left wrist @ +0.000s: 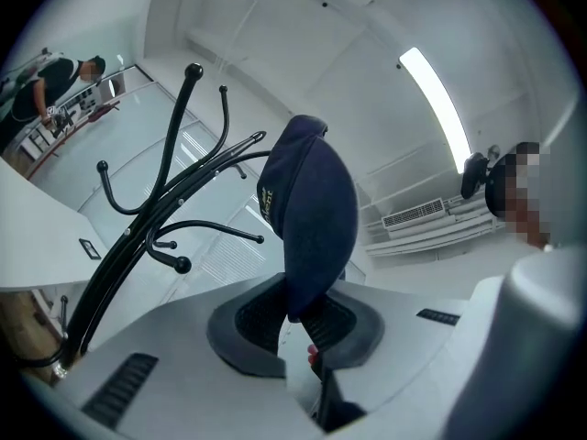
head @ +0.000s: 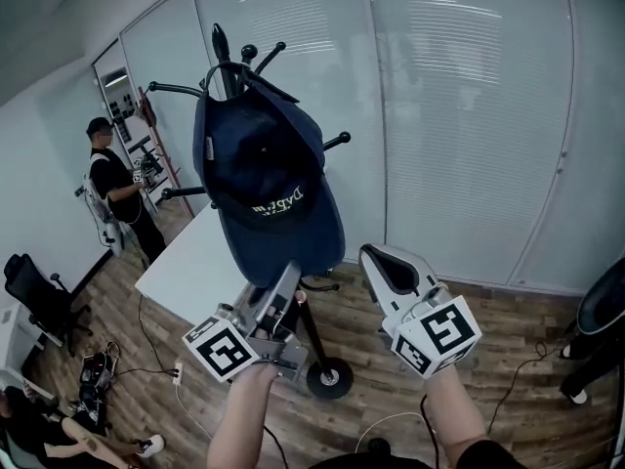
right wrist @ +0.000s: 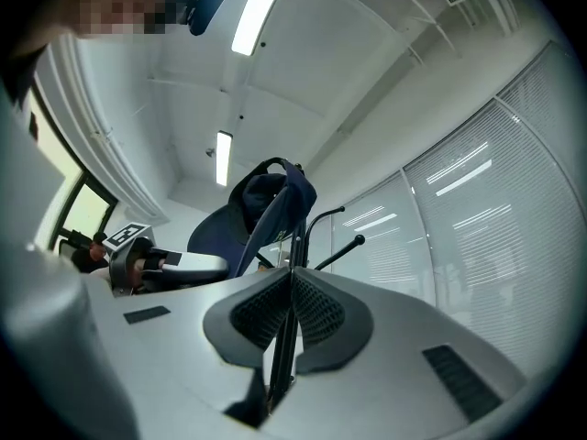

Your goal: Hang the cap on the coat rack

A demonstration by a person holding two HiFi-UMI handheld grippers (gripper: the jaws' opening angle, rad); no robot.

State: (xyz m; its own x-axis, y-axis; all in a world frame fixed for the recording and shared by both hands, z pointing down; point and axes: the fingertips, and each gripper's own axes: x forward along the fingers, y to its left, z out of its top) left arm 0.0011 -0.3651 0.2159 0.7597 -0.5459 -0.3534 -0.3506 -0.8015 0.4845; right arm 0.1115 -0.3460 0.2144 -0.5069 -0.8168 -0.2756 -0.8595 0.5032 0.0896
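A navy cap (head: 264, 184) hangs upside down in the air, its opening turned to me and white embroidery showing. My left gripper (head: 289, 283) is shut on the edge of its brim from below; in the left gripper view the cap (left wrist: 312, 214) rises from between the pads (left wrist: 261, 324). The cap's top edge is level with the upper hooks of the black coat rack (head: 223, 52), and I cannot tell whether it touches them. To the right of the cap my right gripper (head: 379, 260) is shut and holds nothing. The right gripper view shows the cap (right wrist: 266, 200) and two rack hooks (right wrist: 335, 227) ahead.
The rack's round base (head: 329, 377) stands on the wood floor beside a white table (head: 190, 262). Glass walls with blinds (head: 459, 115) run behind the rack. A person (head: 112, 184) stands at far left near a black chair (head: 34, 296); cables (head: 146, 369) lie on the floor.
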